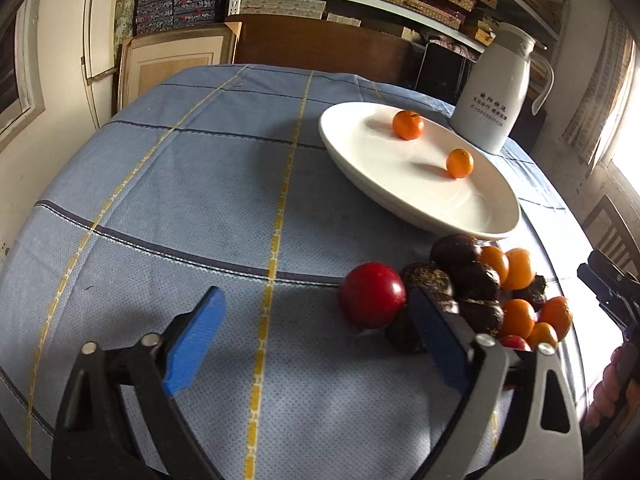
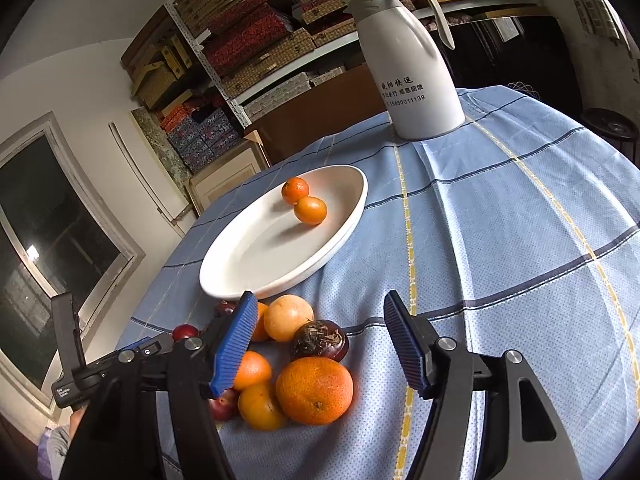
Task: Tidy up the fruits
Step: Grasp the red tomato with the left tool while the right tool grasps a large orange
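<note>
Fingers of both grippers stood released, empty. Right gripper (image 2: 320,344) hung nearest the fruit pile (image 2: 296,364), large orange (image 2: 315,390) just below-left; white plate (image 2: 240,280) lay beyond, holding two oranges.

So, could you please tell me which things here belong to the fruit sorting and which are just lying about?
Belongs to the job:
white plate
two oranges on it
fruit pile on the cloth

Just lying about:
white jug
boxes on the shelves

Two oranges (image 2: 305,200) on white plate (image 2: 256,256); fruit pile (image 2: 296,368) nearby
</note>
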A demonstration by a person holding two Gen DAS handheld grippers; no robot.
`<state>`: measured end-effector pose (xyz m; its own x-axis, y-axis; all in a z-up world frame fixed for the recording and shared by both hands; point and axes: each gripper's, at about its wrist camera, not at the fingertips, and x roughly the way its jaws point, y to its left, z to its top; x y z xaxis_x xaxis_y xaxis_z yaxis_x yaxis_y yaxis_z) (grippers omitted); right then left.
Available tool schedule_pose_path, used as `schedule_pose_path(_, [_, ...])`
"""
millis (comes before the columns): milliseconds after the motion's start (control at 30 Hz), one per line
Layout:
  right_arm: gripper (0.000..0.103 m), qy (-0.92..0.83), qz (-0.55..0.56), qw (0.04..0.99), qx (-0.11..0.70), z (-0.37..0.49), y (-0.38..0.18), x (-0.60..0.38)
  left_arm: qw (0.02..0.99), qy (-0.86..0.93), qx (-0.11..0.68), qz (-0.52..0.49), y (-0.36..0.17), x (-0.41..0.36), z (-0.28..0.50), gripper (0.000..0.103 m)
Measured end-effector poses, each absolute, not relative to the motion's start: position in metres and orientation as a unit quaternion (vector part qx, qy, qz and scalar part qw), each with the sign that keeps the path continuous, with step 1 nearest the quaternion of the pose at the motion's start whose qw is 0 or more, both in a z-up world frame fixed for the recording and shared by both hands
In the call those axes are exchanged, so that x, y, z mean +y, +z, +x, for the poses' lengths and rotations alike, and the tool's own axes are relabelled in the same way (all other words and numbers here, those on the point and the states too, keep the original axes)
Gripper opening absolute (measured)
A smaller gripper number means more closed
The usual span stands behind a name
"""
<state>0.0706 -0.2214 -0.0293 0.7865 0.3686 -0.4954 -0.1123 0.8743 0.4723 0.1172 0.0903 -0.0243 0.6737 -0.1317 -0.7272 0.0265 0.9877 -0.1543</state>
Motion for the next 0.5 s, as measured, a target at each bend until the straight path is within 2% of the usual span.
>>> schedule_pose_path(300, [0.069, 0.134, 0.221, 0.919, 0.297, 0.07, -0.03, -0.224, 0.913, 0.015, 0.395, -0.096, -0.021, 0.123, 0.115, 0.094])
schedule_pose_path(433, [0.069, 0.136, 0.216, 0.92, 0.298, 0.071, -0.03, -0.222, 0.919, -0.01, 0.391, -0.053, -0.02, 0.103, 0.115, 0.094])
schedule_pose_path(500, [0.069, 0.136, 0.215, 0.92, 0.297, 0.069, -0.029, -0.221, 0.917, -0.021, 0.397, -0.028, -0.022, 0.092, 0.116, 0.081])
